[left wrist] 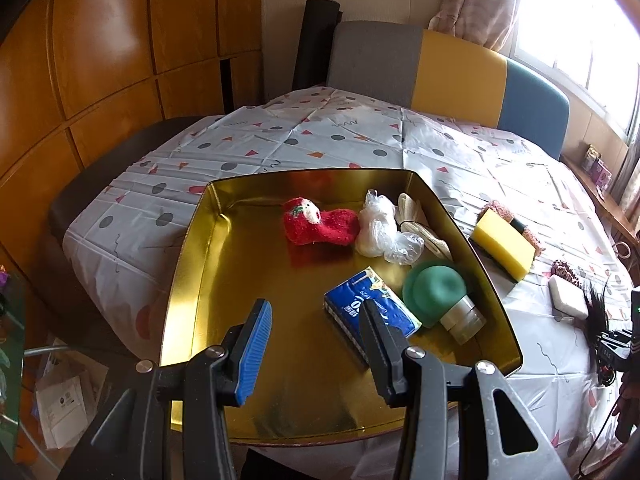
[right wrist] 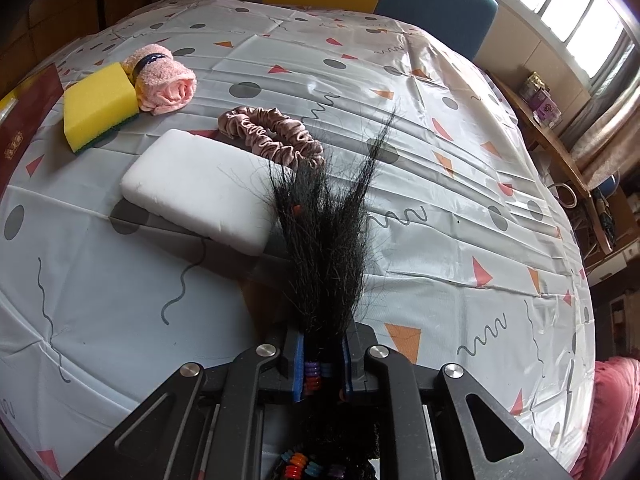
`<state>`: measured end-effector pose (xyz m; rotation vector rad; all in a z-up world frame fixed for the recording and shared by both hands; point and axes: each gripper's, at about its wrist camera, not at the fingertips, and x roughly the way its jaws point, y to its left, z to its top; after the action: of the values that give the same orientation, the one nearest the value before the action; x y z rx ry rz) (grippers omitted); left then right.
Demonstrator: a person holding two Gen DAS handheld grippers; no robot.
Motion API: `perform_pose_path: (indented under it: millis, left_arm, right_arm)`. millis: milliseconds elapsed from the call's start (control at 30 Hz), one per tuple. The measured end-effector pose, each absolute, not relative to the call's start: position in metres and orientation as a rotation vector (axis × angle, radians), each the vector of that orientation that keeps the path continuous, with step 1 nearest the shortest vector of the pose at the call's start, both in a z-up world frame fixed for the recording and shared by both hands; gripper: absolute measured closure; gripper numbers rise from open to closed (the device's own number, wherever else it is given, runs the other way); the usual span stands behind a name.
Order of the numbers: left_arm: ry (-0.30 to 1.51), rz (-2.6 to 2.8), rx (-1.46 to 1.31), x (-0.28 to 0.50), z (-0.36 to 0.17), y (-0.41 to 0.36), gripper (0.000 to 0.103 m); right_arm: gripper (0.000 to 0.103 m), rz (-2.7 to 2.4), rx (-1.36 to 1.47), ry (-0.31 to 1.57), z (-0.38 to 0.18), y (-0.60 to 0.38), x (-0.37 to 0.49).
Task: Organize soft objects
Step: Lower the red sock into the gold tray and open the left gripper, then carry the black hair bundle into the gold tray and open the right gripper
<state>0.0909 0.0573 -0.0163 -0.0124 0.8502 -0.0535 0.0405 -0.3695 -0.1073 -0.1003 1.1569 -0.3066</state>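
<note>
Left hand-held gripper [left wrist: 316, 320] hovers over a gold tin tray [left wrist: 192, 280] at the centre of the left wrist view, its blue-padded fingers spread apart with nothing between them. Inside the tray, toward its upper right part, lie a red fuzzy sock [left wrist: 318, 226], a crumpled clear plastic bag [left wrist: 380, 232] just right of it and a pale cloth item [left wrist: 416, 216] against the right wall. Lower down sit a blue tissue pack [left wrist: 360, 300], partly behind the right finger, and a green-capped small bottle [left wrist: 436, 296] touching it.

Right hand-held gripper [right wrist: 320, 368], at the bottom centre of the right wrist view, is pinched shut on a tuft of black hair [right wrist: 328, 248] bound with coloured beads [right wrist: 314, 374]; the strands fan upward over the patterned tablecloth [right wrist: 440, 160] covering the counter.

Still on the counter, in the upper left of that view, lie a yellow sponge [right wrist: 98, 100] with a green underside, a rolled pink towel [right wrist: 168, 80] touching it, a pink satin scrunchie [right wrist: 272, 132] and a white foam block [right wrist: 200, 188] just below the scrunchie. The tray's dark red outer wall [right wrist: 24, 120] shows at the left edge. A grey, yellow and blue chair back [left wrist: 448, 68] stands behind the counter.
</note>
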Motion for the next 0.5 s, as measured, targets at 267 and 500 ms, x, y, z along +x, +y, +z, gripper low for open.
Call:
perform_pose_path:
  millis: [267, 500]
  left_arm:
    - [0.847, -0.046, -0.048, 0.088, -0.016, 0.073, 0.057]
    - [0.852, -0.029, -0.077, 0.087, -0.02, 0.085, 0.057]
  right_arm:
    - [0.091, -0.345, 0.098, 1.11, -0.082, -0.384, 0.034]
    - [0.094, -0.278, 0.212, 1.003, -0.04, -0.365, 0.033]
